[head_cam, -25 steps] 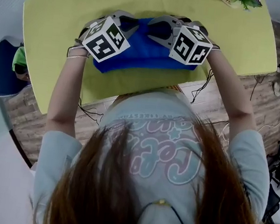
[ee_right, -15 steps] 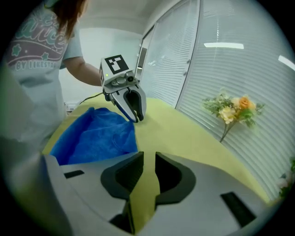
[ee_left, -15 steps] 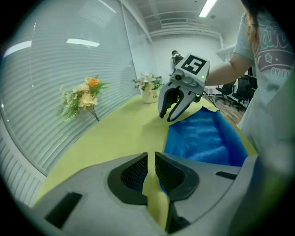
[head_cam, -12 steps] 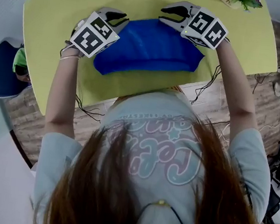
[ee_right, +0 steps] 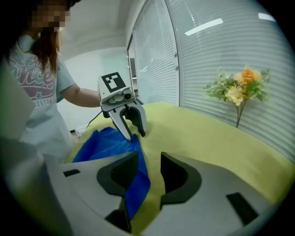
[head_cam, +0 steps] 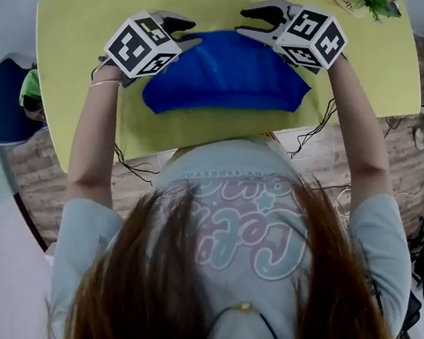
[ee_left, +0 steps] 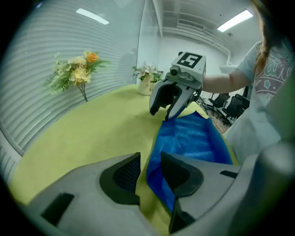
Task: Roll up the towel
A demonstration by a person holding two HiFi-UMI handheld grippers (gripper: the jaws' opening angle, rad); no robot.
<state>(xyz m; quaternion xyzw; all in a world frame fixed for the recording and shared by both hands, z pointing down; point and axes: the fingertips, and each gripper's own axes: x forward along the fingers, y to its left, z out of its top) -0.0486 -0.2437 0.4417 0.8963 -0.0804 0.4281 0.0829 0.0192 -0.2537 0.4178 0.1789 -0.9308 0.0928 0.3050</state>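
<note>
**Now loose at both corners**

Left gripper (ee_left: 150, 161) and right gripper (ee_right: 148, 161) have just been opening their jaws. Both stand partly apart, and the towel (head_cam: 223, 71) edge lies loose in each gap, not pinched, probably to allow a fresh hold. The towel, seemingly part-rolled, rests on the yellow table (head_cam: 101, 8) between them.

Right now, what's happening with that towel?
Left tool, right tool: jaws just opened, towel edge between them, unpinched. Towel lies on yellow table. Nothing blocking.
</note>
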